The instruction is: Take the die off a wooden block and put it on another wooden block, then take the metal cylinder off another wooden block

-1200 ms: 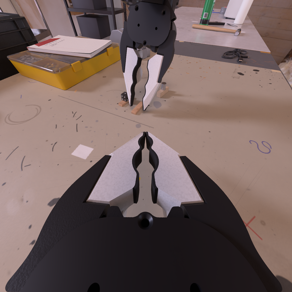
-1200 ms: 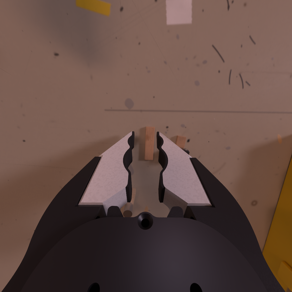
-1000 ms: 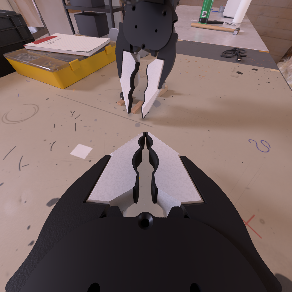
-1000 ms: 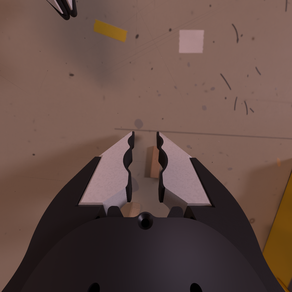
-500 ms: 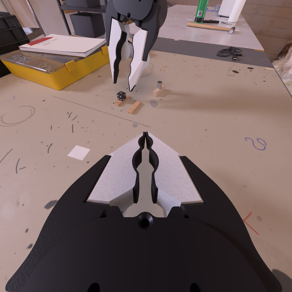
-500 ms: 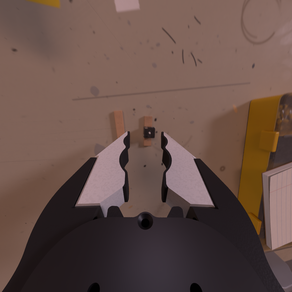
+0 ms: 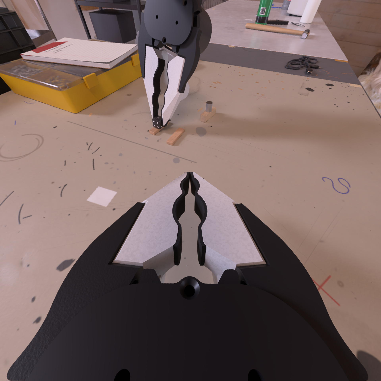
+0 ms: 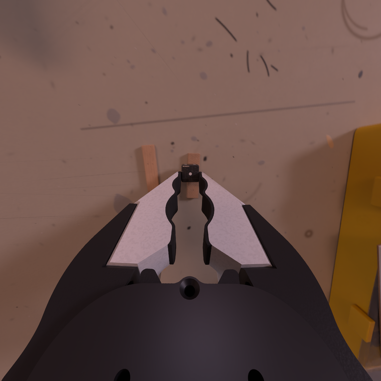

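Observation:
A black die (image 7: 157,122) sits on a small wooden block (image 7: 155,131) in the left wrist view. My right gripper (image 7: 159,121) comes down from above with its fingertips closed on the die's sides. In the right wrist view the die (image 8: 190,173) is pinched between the tips of my right gripper (image 8: 190,175), over its block (image 8: 193,190). A bare wooden block (image 7: 175,136) lies just right of it and also shows in the right wrist view (image 8: 150,165). A metal cylinder (image 7: 209,106) stands upright on a third block (image 7: 207,116). My left gripper (image 7: 189,173) is shut and empty, well short of the blocks.
A yellow box (image 7: 68,90) with a clear lid and a notebook (image 7: 80,52) on it stands at the back left; its edge shows in the right wrist view (image 8: 360,206). A black cable (image 7: 301,64), a hammer (image 7: 276,29) and a green bottle (image 7: 262,10) lie far back right.
My right gripper has swung from over the bare block to the die, come down and closed its fingers on it. My left gripper has stayed shut and almost still.

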Robot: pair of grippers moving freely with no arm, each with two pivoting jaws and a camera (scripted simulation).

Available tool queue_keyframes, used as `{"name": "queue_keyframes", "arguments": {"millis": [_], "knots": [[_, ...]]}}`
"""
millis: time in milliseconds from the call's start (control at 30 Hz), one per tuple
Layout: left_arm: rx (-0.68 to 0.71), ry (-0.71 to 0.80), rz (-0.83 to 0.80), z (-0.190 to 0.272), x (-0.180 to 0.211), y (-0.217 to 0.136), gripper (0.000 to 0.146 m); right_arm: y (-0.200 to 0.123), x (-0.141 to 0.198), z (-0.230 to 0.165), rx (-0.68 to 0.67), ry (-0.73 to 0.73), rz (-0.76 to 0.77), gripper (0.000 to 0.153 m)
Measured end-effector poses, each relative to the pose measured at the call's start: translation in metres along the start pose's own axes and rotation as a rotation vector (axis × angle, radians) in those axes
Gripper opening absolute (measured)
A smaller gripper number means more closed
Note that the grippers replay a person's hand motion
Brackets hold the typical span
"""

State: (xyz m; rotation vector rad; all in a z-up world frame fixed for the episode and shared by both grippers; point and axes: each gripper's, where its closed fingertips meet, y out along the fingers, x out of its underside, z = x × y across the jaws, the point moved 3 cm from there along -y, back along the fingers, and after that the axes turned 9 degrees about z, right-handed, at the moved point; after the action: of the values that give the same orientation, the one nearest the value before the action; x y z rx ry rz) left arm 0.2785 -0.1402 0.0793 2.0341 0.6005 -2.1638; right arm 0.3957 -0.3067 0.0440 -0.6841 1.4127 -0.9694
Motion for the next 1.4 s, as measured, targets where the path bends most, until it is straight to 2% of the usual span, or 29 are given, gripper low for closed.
{"name": "queue_keyframes", "arguments": {"millis": [267, 400, 1000, 1033, 1067, 1200, 1400], "knots": [[0.002, 0.006, -0.005, 0.001, 0.0, 0.0, 0.0, 0.0, -0.02, -0.042, -0.112, -0.114, -0.034, 0.016], [0.006, 0.004, -0.004, 0.001, 0.0, 0.001, 0.0, 0.003, -0.019, -0.054, -0.114, -0.139, -0.044, 0.016], [0.008, 0.012, -0.024, 0.002, 0.004, 0.003, 0.0, 0.0, -0.003, -0.036, -0.035, -0.075, -0.014, 0.018], [0.009, 0.012, -0.025, 0.002, 0.004, 0.003, 0.0, -0.002, -0.003, -0.036, -0.032, -0.071, -0.009, 0.032], [0.009, 0.012, -0.027, 0.002, 0.004, 0.004, 0.0, -0.004, -0.004, -0.035, -0.028, -0.068, -0.004, 0.038], [0.006, 0.014, -0.027, 0.002, 0.004, 0.003, 0.0, -0.027, 0.0, -0.033, 0.002, -0.036, 0.031, 0.041], [0.009, 0.012, -0.026, 0.002, 0.004, 0.004, 0.0, -0.059, 0.043, -0.036, 0.028, 0.047, -0.042, 0.043]]}}
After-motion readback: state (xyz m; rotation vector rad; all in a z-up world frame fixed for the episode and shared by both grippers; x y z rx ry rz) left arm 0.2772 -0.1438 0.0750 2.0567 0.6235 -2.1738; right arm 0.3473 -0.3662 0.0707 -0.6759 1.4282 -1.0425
